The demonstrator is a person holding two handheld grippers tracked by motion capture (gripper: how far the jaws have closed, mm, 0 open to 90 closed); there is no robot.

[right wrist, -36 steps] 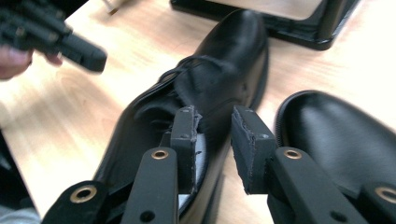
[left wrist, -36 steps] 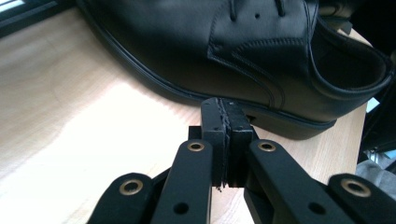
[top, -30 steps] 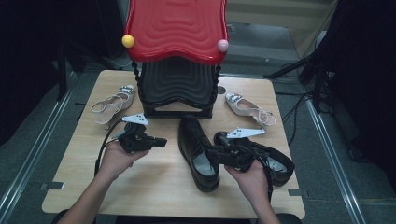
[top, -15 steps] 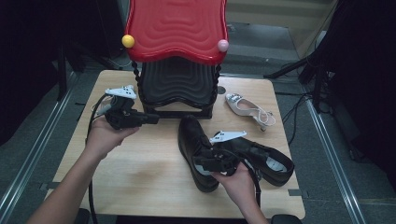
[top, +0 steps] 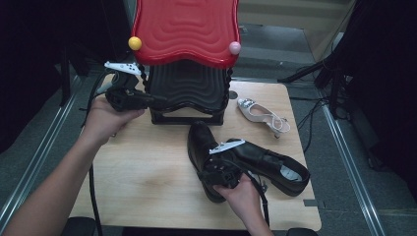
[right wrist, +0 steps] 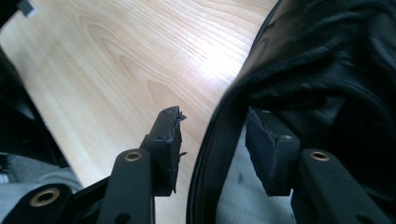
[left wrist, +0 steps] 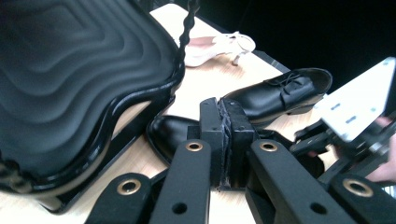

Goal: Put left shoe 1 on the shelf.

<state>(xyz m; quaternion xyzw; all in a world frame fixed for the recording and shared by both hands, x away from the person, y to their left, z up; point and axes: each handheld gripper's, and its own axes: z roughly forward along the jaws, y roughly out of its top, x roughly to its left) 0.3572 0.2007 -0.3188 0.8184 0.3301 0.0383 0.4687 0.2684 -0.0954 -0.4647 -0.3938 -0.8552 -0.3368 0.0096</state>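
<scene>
While the left gripper (left wrist: 227,140) sat pressed together, the right gripper's (right wrist: 212,140) spread fingers (right wrist: 169,140) straddled the shoe's (top: 206,147) collar, rim between them.

The high view looks down on the table (top: 147,182); both gripper views sit close over the same tabletop.

The wooden table (top: 147,172) carries a red-topped black ribbed plastic shoe rack (top: 187,83) at its far edge. Directly before the rack lies a black leather lace-up shoe (top: 199,142), and a second black leather lace-up shoe (top: 275,164) lies just beside it, before the rack and to its right. A white strappy heeled sandal (top: 260,114) lies right of the rack. The left gripper (top: 147,98) is at the rack's left side; the right gripper (top: 209,169) is before the rack, at the first shoe's rim.
</scene>
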